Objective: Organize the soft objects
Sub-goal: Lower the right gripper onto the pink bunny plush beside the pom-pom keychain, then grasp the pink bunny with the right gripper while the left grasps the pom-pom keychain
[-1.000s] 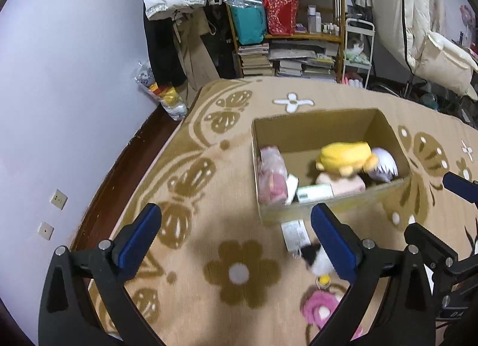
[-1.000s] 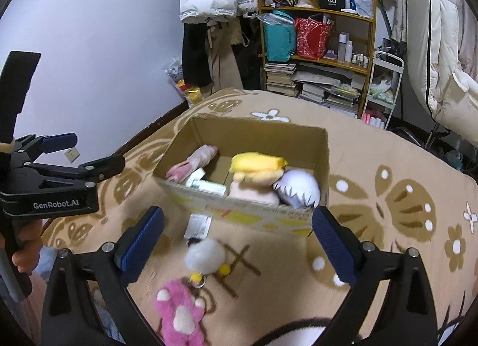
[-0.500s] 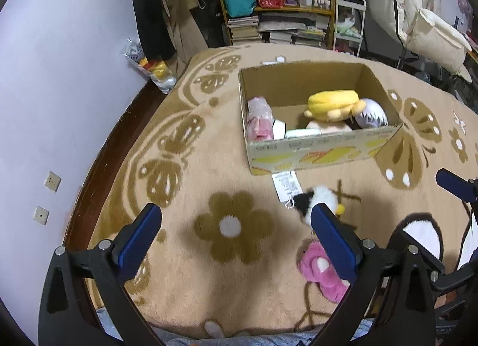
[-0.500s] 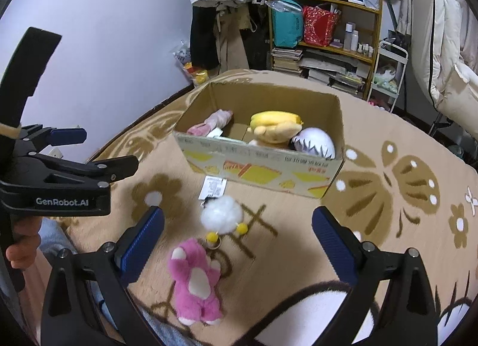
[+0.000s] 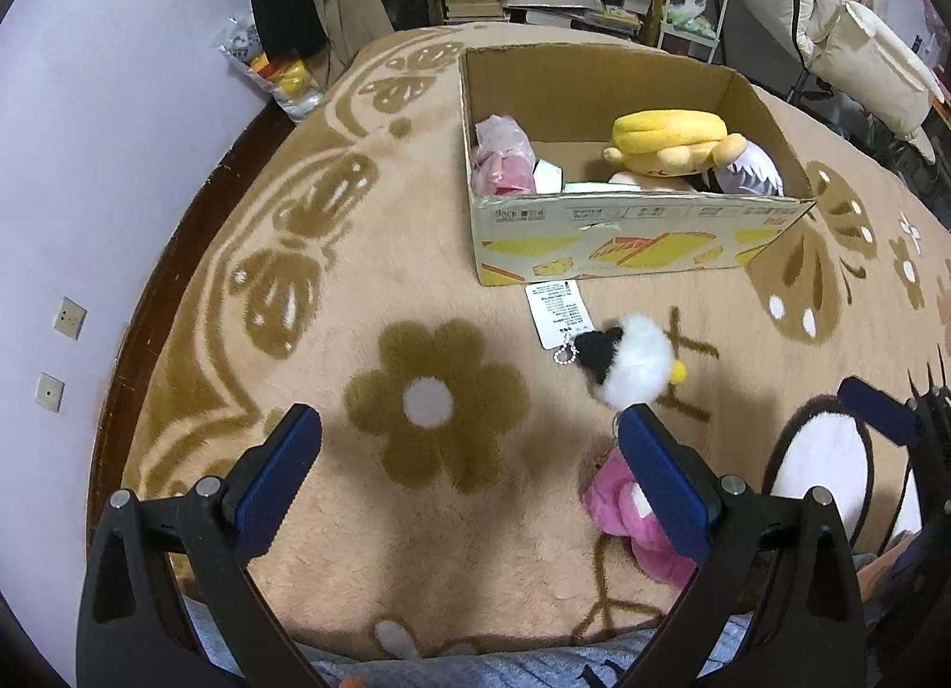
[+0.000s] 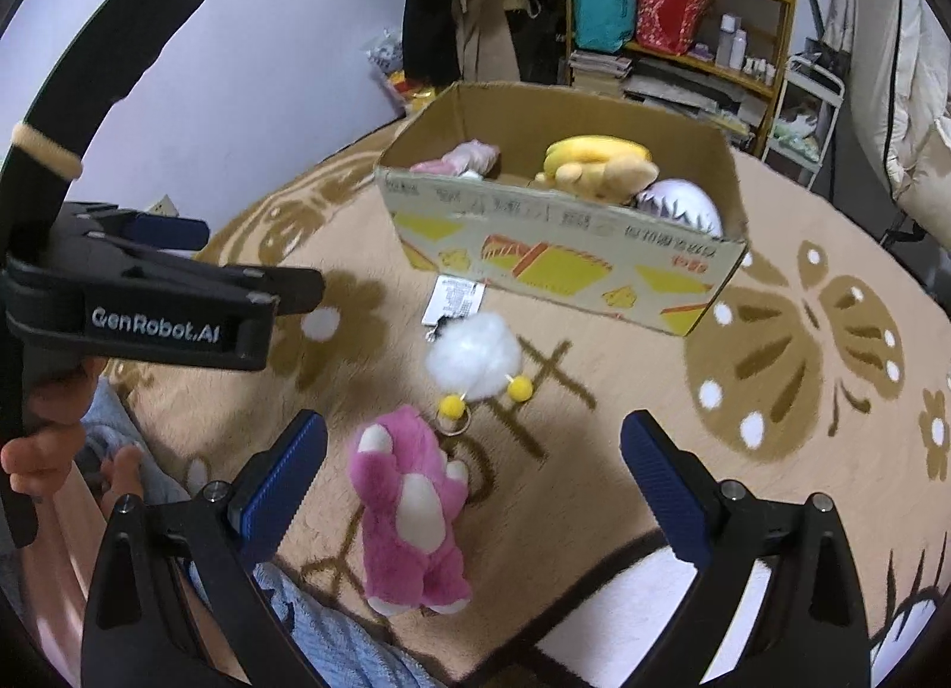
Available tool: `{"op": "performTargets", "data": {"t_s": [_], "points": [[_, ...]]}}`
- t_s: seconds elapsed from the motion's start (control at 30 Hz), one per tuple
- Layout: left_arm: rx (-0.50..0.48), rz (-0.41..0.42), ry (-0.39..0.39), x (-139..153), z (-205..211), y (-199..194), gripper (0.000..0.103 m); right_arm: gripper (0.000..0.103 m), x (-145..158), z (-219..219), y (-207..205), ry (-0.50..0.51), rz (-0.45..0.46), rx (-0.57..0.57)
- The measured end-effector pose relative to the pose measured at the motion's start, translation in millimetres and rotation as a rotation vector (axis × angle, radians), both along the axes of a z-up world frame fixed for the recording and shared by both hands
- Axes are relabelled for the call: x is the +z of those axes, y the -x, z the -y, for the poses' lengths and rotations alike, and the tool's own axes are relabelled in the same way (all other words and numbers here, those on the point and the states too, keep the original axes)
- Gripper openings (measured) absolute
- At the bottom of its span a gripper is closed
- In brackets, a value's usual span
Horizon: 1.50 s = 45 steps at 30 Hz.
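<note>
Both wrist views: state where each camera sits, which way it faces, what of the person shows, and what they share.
Left wrist: on the left gripper, open, looking down and forward over the rug to the box; the right gripper's tip shows at right.
Right wrist: on the right gripper, open, facing the box; the left gripper and hand show at left.
Shared: box, white toy, pink toy.

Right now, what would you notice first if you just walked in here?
Probably the pink plush toy lying on the rug between the tips of the open right claw, with a fluffy white pom-pom toy just beyond it. Behind them sits a cardboard box with a yellow plush inside.
</note>
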<state>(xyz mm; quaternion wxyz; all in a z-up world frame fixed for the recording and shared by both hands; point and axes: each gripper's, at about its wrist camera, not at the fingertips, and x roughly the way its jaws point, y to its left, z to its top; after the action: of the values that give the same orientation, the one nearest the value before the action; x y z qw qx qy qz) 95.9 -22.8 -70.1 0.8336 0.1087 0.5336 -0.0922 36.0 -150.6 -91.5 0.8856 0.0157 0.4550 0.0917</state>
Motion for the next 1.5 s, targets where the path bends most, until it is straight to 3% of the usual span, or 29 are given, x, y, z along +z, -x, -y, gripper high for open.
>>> {"op": "performTargets", "data": {"t_s": [0.2, 0.4, 0.47, 0.53, 0.57, 0.63, 0.7, 0.73, 0.97, 1.13, 1.17, 1.27, 1.33, 1.5], "points": [[-0.008, -0.057, 0.013, -16, 5, -8, 0.099, 0.102, -15, -4, -7, -0.054, -0.07, 0.035], [-0.029, -0.098, 0.007, -29, 14, -13, 0.099, 0.083, -35, -14, -16, -0.09, -0.166, 0.096], [-0.03, -0.111, 0.012, -33, 15, -16, 0.099, 0.073, -42, -18, -17, -0.081, -0.191, 0.112], [-0.032, -0.123, 0.024, -37, 17, -19, 0.099, 0.049, -49, -19, -19, -0.09, -0.222, 0.123], [-0.033, -0.128, 0.031, -37, 18, -20, 0.099, 0.043, -51, -19, -20, -0.109, -0.226, 0.127], [-0.036, -0.141, 0.057, -40, 20, -23, 0.099, 0.01, -50, -17, -21, -0.163, -0.217, 0.137], [-0.037, -0.15, 0.068, -43, 22, -26, 0.099, 0.007, -45, -15, -19, -0.166, -0.192, 0.132], [-0.036, -0.152, 0.069, -44, 23, -27, 0.099, 0.0, -44, -14, -19, -0.161, -0.182, 0.126], [-0.049, -0.155, 0.081, -52, 36, -35, 0.099, 0.001, -37, 7, -17, -0.165, -0.166, 0.054], [-0.049, -0.177, 0.103, -60, 41, -41, 0.099, 0.003, -35, 7, -16, -0.195, -0.163, 0.087], [-0.047, -0.184, 0.104, -61, 40, -42, 0.099, 0.005, -34, 4, -15, -0.191, -0.16, 0.1], [-0.037, -0.188, 0.094, -62, 38, -42, 0.099, 0.027, -33, -7, -13, -0.169, -0.158, 0.131], [-0.034, -0.188, 0.091, -62, 37, -43, 0.099, 0.053, -36, -11, -13, -0.166, -0.173, 0.138], [-0.045, -0.189, 0.082, -62, 39, -42, 0.099, 0.06, -51, -12, -17, -0.172, -0.236, 0.135]]}}
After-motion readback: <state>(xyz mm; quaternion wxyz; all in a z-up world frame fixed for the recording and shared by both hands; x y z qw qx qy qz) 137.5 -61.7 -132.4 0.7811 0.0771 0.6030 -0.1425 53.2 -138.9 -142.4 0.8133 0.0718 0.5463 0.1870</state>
